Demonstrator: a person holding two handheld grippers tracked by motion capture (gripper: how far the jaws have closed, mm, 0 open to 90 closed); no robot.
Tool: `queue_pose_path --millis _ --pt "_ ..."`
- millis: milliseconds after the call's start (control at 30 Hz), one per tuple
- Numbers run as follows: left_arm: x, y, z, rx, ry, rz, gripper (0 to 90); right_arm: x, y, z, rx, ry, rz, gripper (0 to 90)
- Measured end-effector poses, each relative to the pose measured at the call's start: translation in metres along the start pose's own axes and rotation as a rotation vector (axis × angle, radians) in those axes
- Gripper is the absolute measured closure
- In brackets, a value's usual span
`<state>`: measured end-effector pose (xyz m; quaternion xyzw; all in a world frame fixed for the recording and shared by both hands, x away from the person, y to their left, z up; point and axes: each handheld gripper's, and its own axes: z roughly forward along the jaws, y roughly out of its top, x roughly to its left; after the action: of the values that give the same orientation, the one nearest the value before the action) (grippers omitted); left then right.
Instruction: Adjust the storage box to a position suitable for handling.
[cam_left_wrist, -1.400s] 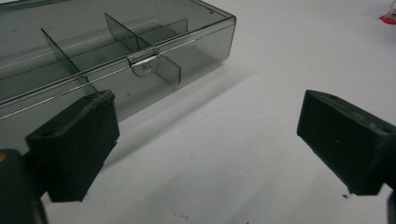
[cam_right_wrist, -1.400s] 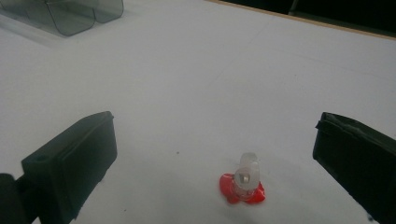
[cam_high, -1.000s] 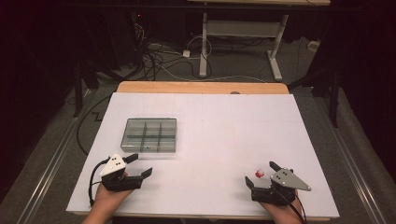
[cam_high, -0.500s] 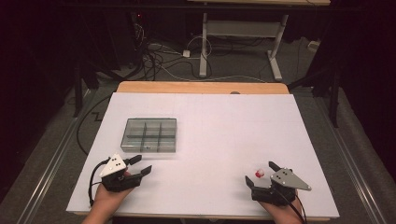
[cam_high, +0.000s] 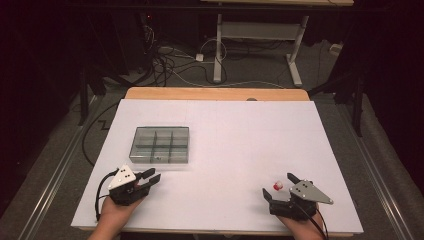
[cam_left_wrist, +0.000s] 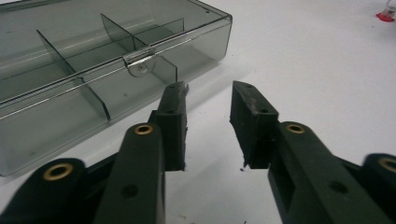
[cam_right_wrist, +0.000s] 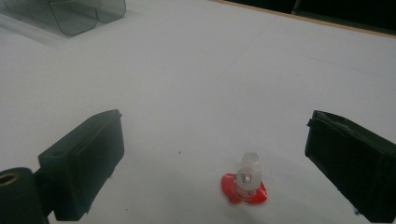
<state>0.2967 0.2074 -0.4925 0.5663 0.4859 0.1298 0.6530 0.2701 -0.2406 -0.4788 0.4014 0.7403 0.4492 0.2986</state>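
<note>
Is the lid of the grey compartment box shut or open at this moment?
Shut. In the left gripper view the compartment box has its clear lid lying flat over the dividers, with the front clasp hooked down over the edge.

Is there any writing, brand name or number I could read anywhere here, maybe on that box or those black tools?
None can be read. The smoky clear plastic compartment box, the small red and clear piece, the white table sheet, the left tool and the right tool show no lettering.

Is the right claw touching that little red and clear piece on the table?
Apart. In the right gripper view, the little red and clear piece stands on the white table between the right claw's wide-open jaws, with bare table showing on both sides of it.
</note>
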Motion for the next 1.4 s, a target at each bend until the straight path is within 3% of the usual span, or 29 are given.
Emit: queue_pose_path --millis 467,800,1067,1400 --pt "0.0 0.001 -0.001 0.011 -0.018 -0.008 87.3 0.0 0.0 0.0 0.002 0.003 -0.002 5.2" --pt "0.002 0.002 0.002 0.034 -0.008 -0.025 88.0 0.0 0.0 0.0 0.001 0.005 0.001 5.1" --pt "0.002 0.006 0.0 0.019 -0.01 -0.063 88.0 0.0 0.0 -0.001 -0.003 0.003 -0.006 6.2" --pt "0.007 0.013 -0.008 0.02 0.006 -0.069 88.0 0.001 0.001 -0.001 -0.006 0.017 -0.015 5.4"
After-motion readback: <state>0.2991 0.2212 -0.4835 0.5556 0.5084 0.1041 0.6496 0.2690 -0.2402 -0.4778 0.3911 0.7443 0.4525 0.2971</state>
